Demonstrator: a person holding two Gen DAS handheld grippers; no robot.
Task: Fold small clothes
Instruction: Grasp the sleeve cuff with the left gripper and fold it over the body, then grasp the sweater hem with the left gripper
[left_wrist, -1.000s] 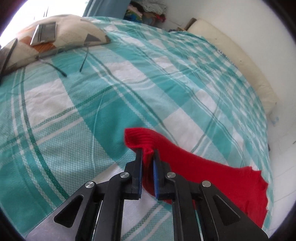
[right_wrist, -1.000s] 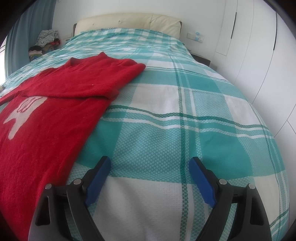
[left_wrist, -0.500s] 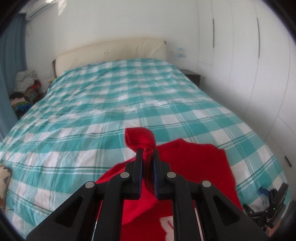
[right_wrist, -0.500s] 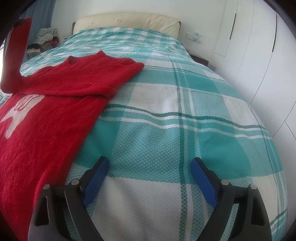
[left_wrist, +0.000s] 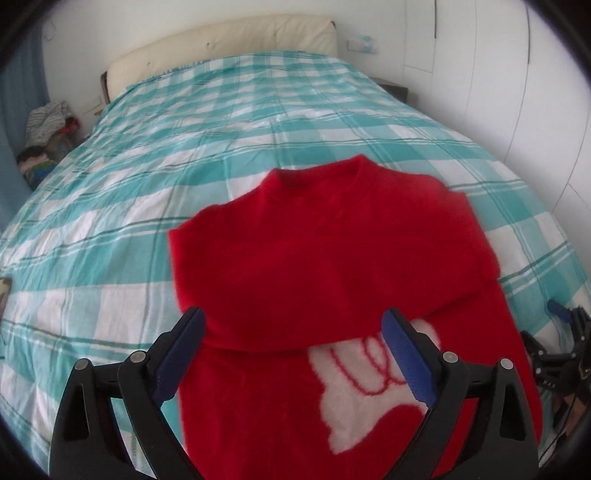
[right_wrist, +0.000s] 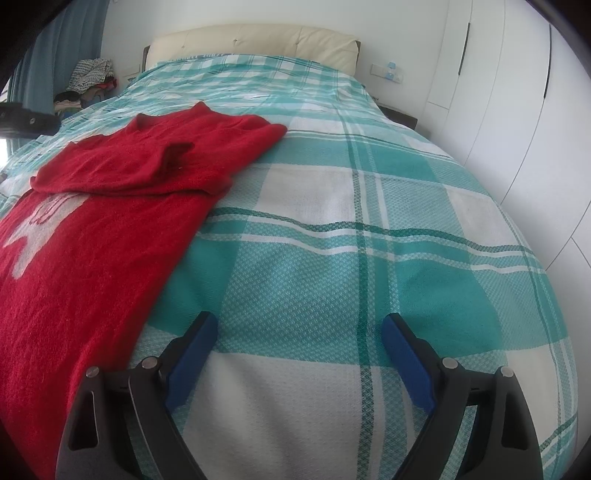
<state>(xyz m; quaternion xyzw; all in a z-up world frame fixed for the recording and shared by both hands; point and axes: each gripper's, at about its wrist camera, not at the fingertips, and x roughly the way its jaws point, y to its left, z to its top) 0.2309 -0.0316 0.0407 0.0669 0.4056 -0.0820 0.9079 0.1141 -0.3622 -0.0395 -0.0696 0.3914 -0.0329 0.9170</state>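
Observation:
A small red sweater with a white figure on its front lies flat on the bed, both sleeves folded in across its chest. My left gripper is open and empty, its jaws wide apart just above the folded sleeve. The sweater also shows in the right wrist view, at the left. My right gripper is open and empty, low over the bare bedspread to the right of the sweater. It shows at the far right of the left wrist view.
The bed carries a teal and white checked bedspread with a cream headboard at the far end. A pile of clothes lies beside the bed at the far left. White wardrobe doors line the right side.
My left gripper carried the sleeve it held over onto the sweater's chest, let go and opened wide. The right gripper has barely moved.

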